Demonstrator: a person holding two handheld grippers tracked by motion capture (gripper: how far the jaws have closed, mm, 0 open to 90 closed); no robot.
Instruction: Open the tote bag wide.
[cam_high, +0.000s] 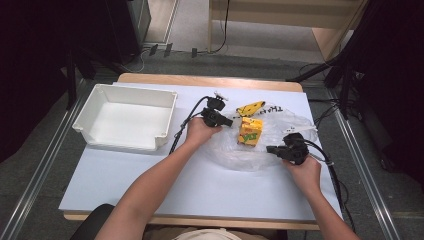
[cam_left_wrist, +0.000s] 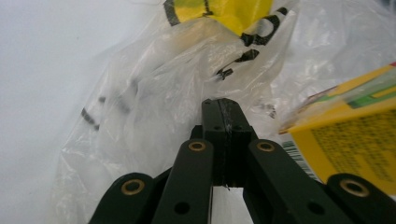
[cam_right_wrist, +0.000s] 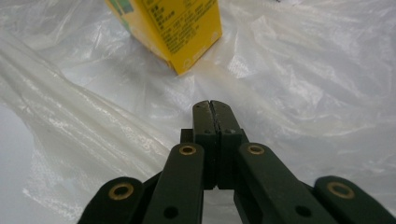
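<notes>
- Both claws first: left gripper (cam_high: 231, 121) sits clenched, jaws pressed flat together with nothing visibly caught between them in its own view; right gripper (cam_high: 269, 149) is clenched too, its two black jaws meeting tip to tip on nothing.
- Biggest thing out there, the white table (cam_high: 150, 175), runs under both claws, bare sheet spreading out on the near side of them.
- Off to the outer side of the left gripper, well apart from it, stands the white bin (cam_high: 125, 117), open-topped and with nothing in it.
- Now the clear plastic bag (cam_high: 235, 152), crumpled flat on the table, lies between the two claws; the left gripper's tips hang at its far-left edge, the right gripper's tips at its right edge, and from the right gripper view the film spreads all around ahead of the jaws. Whether either claw touches the film, I cannot tell.
- On that bag, between the claws, the yellow juice carton (cam_high: 250, 131) stands upright, just beside the left gripper's tips and a little farther from the right gripper.
- Smallest of all, a yellow packet (cam_high: 250, 108) lies beyond the carton, ahead of the left gripper, near the bag's black lettering.
</notes>
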